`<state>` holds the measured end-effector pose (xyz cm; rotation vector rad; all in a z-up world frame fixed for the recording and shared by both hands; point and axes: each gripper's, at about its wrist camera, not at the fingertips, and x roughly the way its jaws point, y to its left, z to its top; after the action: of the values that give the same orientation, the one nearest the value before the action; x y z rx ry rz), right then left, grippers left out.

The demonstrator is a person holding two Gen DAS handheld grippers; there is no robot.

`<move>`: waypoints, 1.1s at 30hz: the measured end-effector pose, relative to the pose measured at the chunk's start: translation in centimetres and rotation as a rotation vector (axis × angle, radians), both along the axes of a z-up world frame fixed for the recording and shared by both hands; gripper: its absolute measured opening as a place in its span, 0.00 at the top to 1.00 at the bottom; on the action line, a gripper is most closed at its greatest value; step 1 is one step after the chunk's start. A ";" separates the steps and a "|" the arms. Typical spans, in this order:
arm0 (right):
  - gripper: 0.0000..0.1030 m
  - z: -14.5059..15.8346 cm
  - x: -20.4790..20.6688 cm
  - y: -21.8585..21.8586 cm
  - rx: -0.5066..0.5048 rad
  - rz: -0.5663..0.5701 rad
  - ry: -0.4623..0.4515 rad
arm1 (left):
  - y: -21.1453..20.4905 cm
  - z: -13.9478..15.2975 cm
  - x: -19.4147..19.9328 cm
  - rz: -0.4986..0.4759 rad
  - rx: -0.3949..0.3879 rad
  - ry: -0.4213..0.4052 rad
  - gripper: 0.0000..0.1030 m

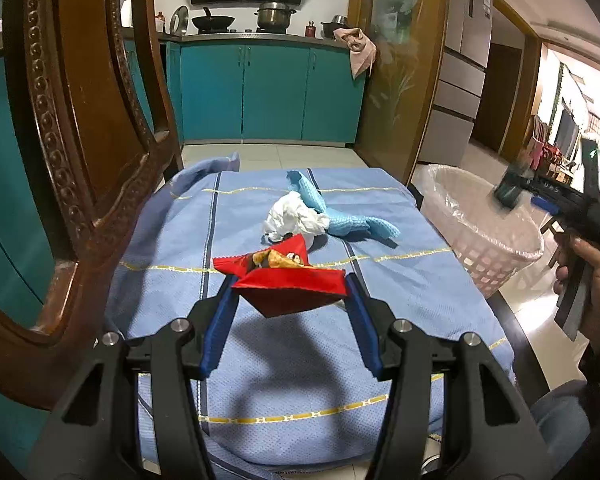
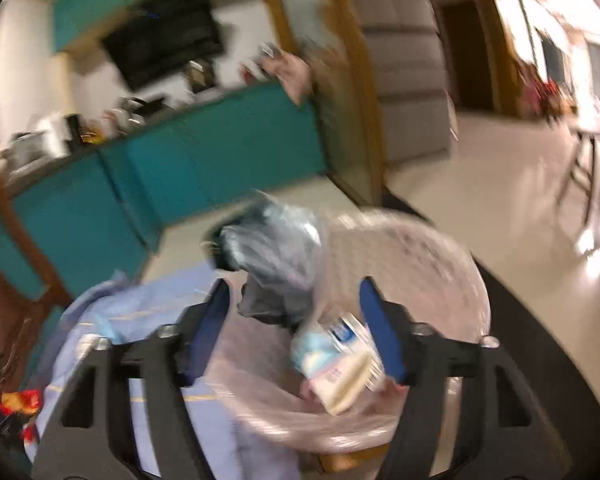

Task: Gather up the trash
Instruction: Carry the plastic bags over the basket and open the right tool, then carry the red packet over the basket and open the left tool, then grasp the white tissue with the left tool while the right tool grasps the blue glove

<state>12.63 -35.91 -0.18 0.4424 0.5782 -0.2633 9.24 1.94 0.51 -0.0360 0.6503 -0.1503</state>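
My left gripper (image 1: 290, 286) has its jaws spread around a red snack wrapper (image 1: 288, 280), which spans between the fingertips just above the blue cloth. Behind it lie a crumpled white tissue (image 1: 294, 216) and a light blue rag (image 1: 352, 220). The bin (image 1: 484, 240), a white basket with a clear liner, stands at the right. My right gripper (image 2: 294, 292) is open over the bin (image 2: 432, 264); a dark crumpled plastic bag (image 2: 276, 256) is in the air just past its fingertips, blurred. It also shows in the left wrist view (image 1: 510, 190). A carton (image 2: 348, 364) lies in the bin.
A carved wooden chair back (image 1: 80, 140) rises close at the left of the blue cloth (image 1: 284, 364). Teal kitchen cabinets (image 1: 268, 92) stand beyond the table. The table's dark edge (image 2: 540, 320) runs right of the bin, with tiled floor beyond.
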 end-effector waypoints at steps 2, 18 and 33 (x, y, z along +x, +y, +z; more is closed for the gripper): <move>0.30 0.7 -1.9 -1.5 0.120 -0.032 -0.089 | -0.1 -0.1 0.0 -0.005 0.001 0.000 0.47; 0.07 3.4 -11.8 -2.6 0.151 -0.320 -0.421 | -17.9 6.3 6.2 -0.432 -0.166 -0.022 0.43; 0.07 2.9 -6.6 3.4 0.012 0.019 -0.203 | -8.6 3.1 5.5 -0.102 0.036 -0.089 0.03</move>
<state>5.99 -32.50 2.71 0.4688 0.3857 -0.1940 14.77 -6.68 3.59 0.0383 0.5665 -0.2370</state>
